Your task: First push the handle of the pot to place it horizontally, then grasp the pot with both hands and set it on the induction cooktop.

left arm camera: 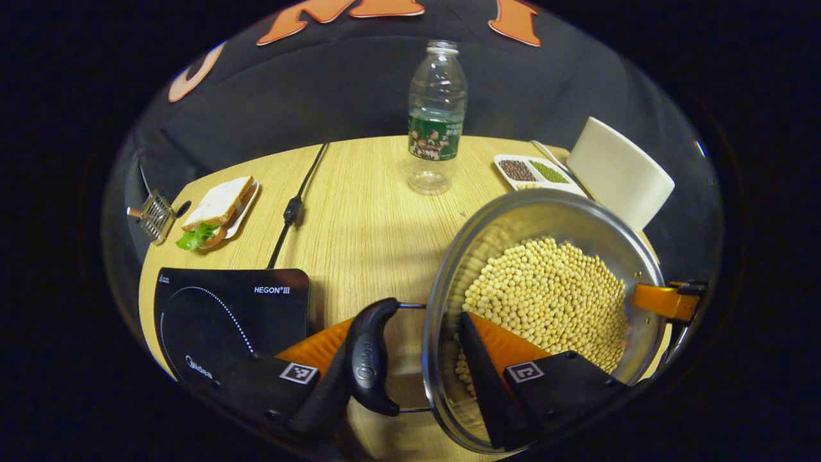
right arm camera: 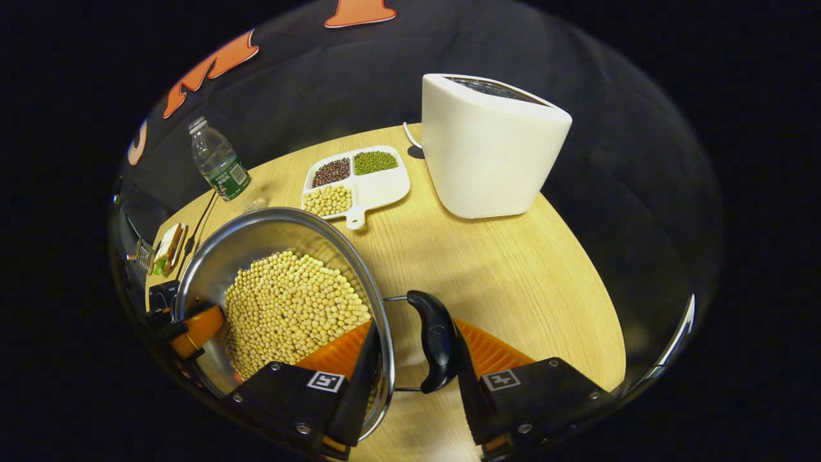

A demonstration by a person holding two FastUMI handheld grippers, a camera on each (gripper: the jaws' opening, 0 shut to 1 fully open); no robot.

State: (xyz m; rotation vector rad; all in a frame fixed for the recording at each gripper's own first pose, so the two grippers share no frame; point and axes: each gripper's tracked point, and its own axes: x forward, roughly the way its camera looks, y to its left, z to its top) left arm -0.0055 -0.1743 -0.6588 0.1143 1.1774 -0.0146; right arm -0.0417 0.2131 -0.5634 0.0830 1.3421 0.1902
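A steel pot (left arm camera: 545, 196) (right arm camera: 276, 215) full of soybeans (left arm camera: 551, 295) sits right of the black induction cooktop (left arm camera: 224, 308). My left gripper (left arm camera: 414, 317) straddles the pot's near side. One finger lies against the black handle (left arm camera: 369, 359) and the other is inside the rim, so it is shut on handle and wall. My right gripper (right arm camera: 414, 327) grips the opposite side the same way, with its black handle (right arm camera: 436, 340) and the rim between its fingers. Each gripper appears across the pot in the other's view (left arm camera: 670, 301) (right arm camera: 192, 327). Both handles lie level.
On the round wooden table stand a plastic bottle (left arm camera: 437, 109), a sandwich on a plate (left arm camera: 218, 208), a small metal rack (left arm camera: 154, 215), a white divided dish of beans (right arm camera: 356, 179) and a white appliance (right arm camera: 490, 154). The cooktop's cable (left arm camera: 295, 205) runs toward the back.
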